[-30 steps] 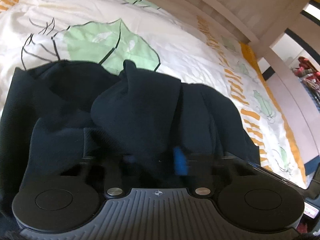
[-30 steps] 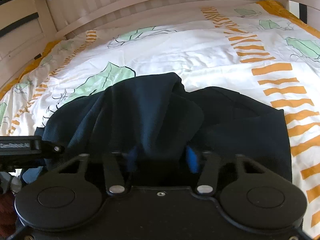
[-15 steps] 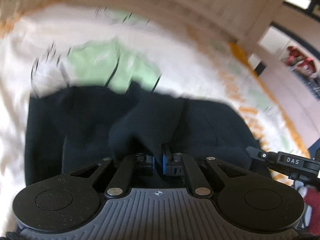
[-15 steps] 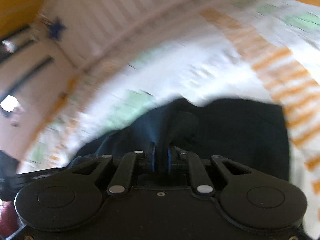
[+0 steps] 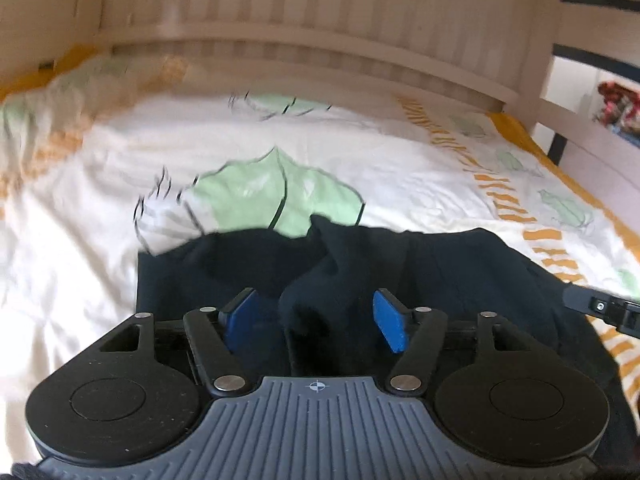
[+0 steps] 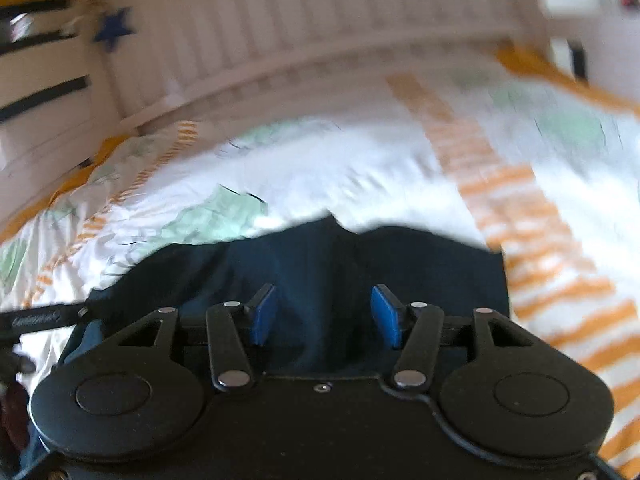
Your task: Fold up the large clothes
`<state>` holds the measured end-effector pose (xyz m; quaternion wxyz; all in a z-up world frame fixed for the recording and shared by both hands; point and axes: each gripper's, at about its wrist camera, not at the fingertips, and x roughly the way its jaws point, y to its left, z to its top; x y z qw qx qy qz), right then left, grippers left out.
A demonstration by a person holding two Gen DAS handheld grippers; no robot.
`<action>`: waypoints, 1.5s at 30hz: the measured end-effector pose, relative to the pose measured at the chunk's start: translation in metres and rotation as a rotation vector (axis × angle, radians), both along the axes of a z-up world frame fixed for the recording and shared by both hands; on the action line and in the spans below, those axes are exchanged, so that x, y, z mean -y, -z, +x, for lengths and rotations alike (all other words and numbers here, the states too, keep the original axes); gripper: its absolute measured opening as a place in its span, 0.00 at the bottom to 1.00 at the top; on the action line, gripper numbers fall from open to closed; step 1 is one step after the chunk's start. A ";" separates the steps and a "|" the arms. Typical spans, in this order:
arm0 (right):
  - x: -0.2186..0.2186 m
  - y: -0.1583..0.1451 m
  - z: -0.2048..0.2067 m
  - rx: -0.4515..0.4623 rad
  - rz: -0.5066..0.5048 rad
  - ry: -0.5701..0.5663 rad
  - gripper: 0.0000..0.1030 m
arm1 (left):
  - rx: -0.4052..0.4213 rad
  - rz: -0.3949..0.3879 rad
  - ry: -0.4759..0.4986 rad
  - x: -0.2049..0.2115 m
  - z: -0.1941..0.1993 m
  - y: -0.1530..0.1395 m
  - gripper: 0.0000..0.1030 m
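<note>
Garment (image 5: 440,276), dark navy, lies bunched on the bedspread (image 5: 80,220), dead ahead at 12 o'clock of both my tongs, long axis running 9 to 3. My left gripper (image 5: 316,320): jaws have just been opening, now apart; a raised fold stands between the blue pads, neither pressing it. My right gripper (image 6: 324,316): likewise just opened, apart over cloth, no grip. Both hands equally near. Slatted bed rail (image 5: 320,20) sits far at 12; nothing blocks a re-grasp. Right view blurred.
</note>
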<state>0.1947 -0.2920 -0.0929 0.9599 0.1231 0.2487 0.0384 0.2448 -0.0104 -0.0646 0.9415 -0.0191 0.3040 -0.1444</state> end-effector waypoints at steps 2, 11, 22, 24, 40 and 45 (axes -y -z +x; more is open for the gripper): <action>-0.022 -0.007 0.002 0.026 -0.065 -0.062 0.59 | -0.001 0.003 0.008 0.006 0.004 0.000 0.61; -0.069 0.044 0.025 -0.139 -0.142 -0.125 0.58 | -0.141 0.092 -0.015 0.014 0.016 0.048 0.70; -0.074 0.048 0.019 -0.083 -0.160 -0.099 0.59 | -0.073 0.067 -0.004 0.014 0.015 0.056 0.94; -0.072 0.048 0.018 -0.080 -0.150 -0.098 0.62 | -0.088 0.065 -0.004 0.015 0.016 0.053 0.95; -0.064 0.006 -0.039 -0.034 -0.080 -0.149 1.00 | -0.085 -0.012 -0.009 -0.024 -0.050 0.000 1.00; -0.059 -0.009 -0.076 -0.033 -0.069 -0.153 1.00 | -0.092 -0.048 0.001 -0.040 -0.079 -0.015 1.00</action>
